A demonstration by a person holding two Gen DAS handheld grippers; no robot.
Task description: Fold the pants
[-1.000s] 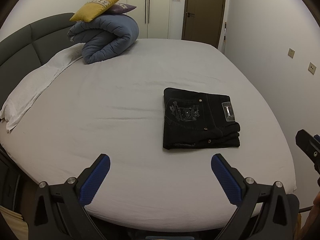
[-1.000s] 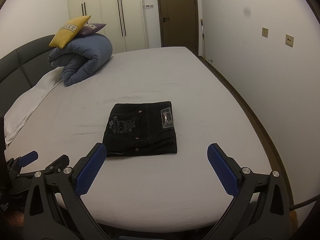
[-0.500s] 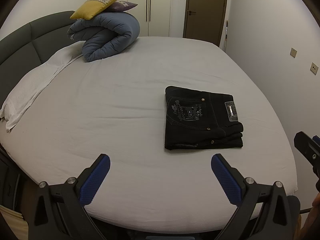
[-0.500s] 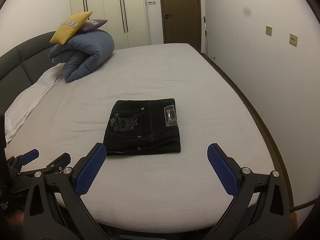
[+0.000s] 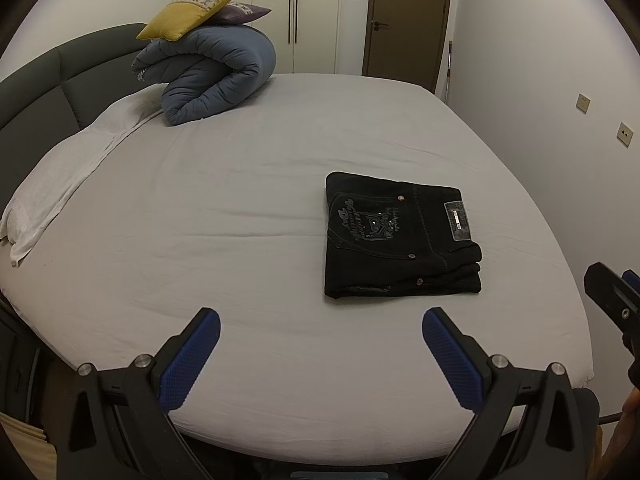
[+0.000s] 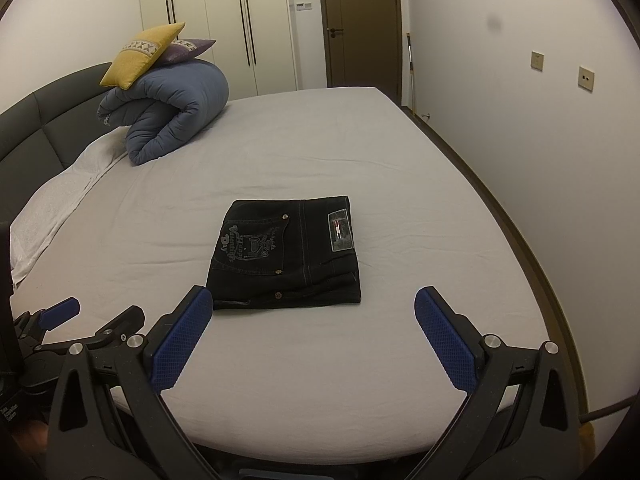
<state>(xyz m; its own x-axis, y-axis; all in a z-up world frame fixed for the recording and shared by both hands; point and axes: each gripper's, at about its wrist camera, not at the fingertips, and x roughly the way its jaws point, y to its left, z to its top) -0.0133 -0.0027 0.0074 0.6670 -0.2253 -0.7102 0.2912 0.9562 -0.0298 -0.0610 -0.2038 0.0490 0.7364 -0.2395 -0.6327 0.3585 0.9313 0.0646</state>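
While both grippers hang back at the near edge, the bed (image 5: 248, 184) takes up nearly the whole view, covered in a plain light sheet with a dark padded headboard (image 5: 60, 80) curving along its left side. Up near the headboard there's a rolled-up blue comforter (image 5: 212, 76) with a yellow pillow (image 5: 192, 10) and a purple one (image 5: 244, 11) stacked on top, and a white towel (image 5: 60, 184) laid flat along the left edge of the bed. Closet doors (image 6: 224, 24) and a brown door (image 6: 360, 20) sit on the far wall.

The pants (image 5: 400, 236) are black jeans, already folded into a neat square, back pocket with the printed design facing up and a label patch on the right. They lie flat on the sheet toward the near right part of the bed, nothing touching them.

The left gripper (image 5: 320, 324) has its blue-padded fingers (image 5: 192, 356) spread wide, holding nothing. Same for the right gripper (image 6: 312, 300): fingers (image 6: 444, 340) wide apart, empty, just short of the pants.
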